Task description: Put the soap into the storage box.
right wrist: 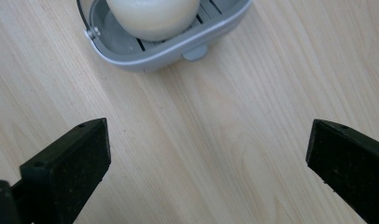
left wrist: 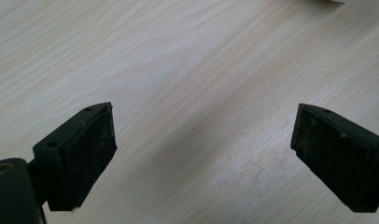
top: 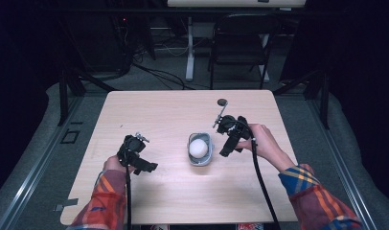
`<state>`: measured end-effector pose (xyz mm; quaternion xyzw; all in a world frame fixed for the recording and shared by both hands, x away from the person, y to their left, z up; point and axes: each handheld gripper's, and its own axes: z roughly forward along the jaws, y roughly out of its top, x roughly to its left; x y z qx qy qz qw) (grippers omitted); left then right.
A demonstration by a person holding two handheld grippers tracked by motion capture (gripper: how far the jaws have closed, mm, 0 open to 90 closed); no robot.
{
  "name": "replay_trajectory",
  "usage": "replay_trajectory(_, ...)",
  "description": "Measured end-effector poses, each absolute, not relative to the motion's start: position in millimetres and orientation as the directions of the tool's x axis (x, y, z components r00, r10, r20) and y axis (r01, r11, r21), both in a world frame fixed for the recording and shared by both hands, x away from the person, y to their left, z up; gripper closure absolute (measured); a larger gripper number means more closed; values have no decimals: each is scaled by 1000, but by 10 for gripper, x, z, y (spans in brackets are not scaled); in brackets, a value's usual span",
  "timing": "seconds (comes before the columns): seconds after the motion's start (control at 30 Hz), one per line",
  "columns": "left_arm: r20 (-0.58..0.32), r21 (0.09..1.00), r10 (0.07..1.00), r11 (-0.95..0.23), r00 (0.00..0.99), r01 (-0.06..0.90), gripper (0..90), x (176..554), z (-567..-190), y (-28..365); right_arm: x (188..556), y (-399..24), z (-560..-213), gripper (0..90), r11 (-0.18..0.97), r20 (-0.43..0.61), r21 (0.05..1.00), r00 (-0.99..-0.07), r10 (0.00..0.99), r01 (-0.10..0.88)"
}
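Note:
A white egg (top: 199,147) lies in a small grey slotted holder (top: 201,160) at the middle of the wooden table (top: 173,115). In the right gripper view the egg (right wrist: 152,16) and the holder (right wrist: 178,44) sit just ahead of the jaws. My right gripper (top: 229,143) is a short way to the holder's right, open and empty (right wrist: 208,158). On the holder's left, well apart from it, my left gripper (top: 141,163) is open over bare wood (left wrist: 201,154).
A small dark round object (top: 222,101) lies near the table's far edge, behind the right gripper. A black folding chair (top: 240,45) and a white table leg (top: 189,48) stand beyond the table. Cables trail from both grippers toward the near edge.

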<state>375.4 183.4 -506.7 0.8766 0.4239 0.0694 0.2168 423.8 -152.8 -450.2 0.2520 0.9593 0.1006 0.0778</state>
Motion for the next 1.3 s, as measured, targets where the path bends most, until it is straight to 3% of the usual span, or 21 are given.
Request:
replay_trajectory(0.67,-57,425,769,-558,636,712,67,3754,-5075,1814,4032,-2287,-4478,0,796,-114,259,-801,587,547)
replay_trajectory(1.3,-46,411,764,-572,643,709,67,3749,-5090,1789,3854,-2682,-4933,0,758,-82,201,-760,645,621)
